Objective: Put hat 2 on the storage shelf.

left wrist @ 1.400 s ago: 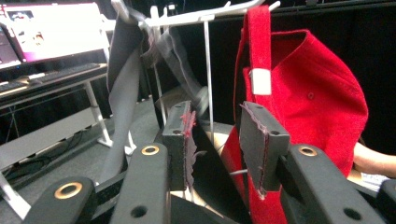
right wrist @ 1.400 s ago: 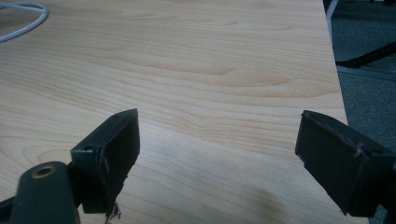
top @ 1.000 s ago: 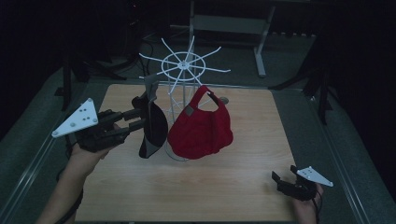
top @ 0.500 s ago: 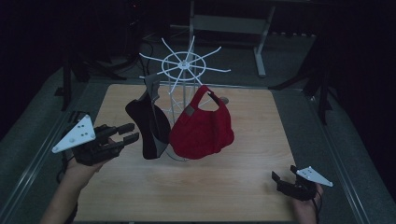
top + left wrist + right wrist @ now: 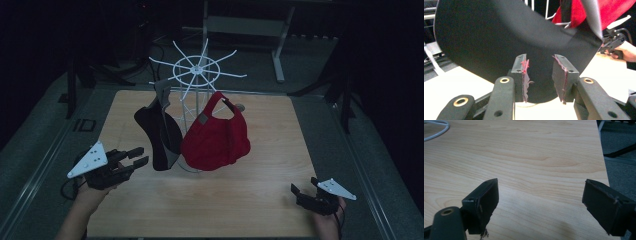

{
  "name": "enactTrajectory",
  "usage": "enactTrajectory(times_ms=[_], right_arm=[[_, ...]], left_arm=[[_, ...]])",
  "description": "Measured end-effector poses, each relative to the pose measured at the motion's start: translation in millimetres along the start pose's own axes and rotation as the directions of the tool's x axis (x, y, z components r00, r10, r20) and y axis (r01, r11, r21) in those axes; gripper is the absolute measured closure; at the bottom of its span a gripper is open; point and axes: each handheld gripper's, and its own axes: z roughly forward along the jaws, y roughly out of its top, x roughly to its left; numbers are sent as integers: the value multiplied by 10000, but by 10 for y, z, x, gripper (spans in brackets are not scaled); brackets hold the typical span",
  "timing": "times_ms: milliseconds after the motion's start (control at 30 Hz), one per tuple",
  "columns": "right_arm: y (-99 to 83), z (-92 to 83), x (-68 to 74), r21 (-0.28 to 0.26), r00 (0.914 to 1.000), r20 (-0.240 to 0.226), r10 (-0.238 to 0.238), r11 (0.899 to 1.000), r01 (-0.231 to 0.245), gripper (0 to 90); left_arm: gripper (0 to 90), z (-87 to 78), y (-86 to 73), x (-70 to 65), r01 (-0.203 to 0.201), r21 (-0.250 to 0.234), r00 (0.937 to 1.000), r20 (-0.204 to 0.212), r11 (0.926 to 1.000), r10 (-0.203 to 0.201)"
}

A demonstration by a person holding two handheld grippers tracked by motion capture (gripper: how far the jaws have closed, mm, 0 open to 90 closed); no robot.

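Presently my left tongs point(image 5: 139, 156) stand apart and empty at 9 o'clock of the black cap point(image 5: 159, 137) on the rack point(image 5: 199, 70); a careless re-approach could knock it off, while my right tongs point(image 5: 304, 187) idle agape.

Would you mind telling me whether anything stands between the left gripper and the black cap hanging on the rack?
Nothing visible does: the left gripper sits just left of the black cap, jaws open toward its brim, with only open air between.

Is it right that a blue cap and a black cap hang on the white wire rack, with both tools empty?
Not quite: the cap beside the black cap is red, not blue, as the high view shows. The red cap and the black one do hang on the white wire rack, and the left tool and right tool are both empty.
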Motion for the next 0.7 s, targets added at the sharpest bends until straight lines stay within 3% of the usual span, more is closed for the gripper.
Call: enactTrajectory(times_ms=[200,433,633,700], right_arm=[[0,0,0,3,10000,-4,-3,10000,3,136],[0,1,3,-2,10000,4,-34,10000,34,137],[1,2,4,25,10000,-1,-21,10000,21,137],[0,1,2,3,10000,2,-22,10000,22,137]], left_arm=[[651,31,-284,8,517,340,9986,50,9981,-519],[652,57,-589,-2,825,919,9966,-27,9923,-826],[651,42,-768,-17,924,1220,9957,-123,9882,-915],[652,32,-843,-12,1137,1229,9935,-137,9859,-1129]])
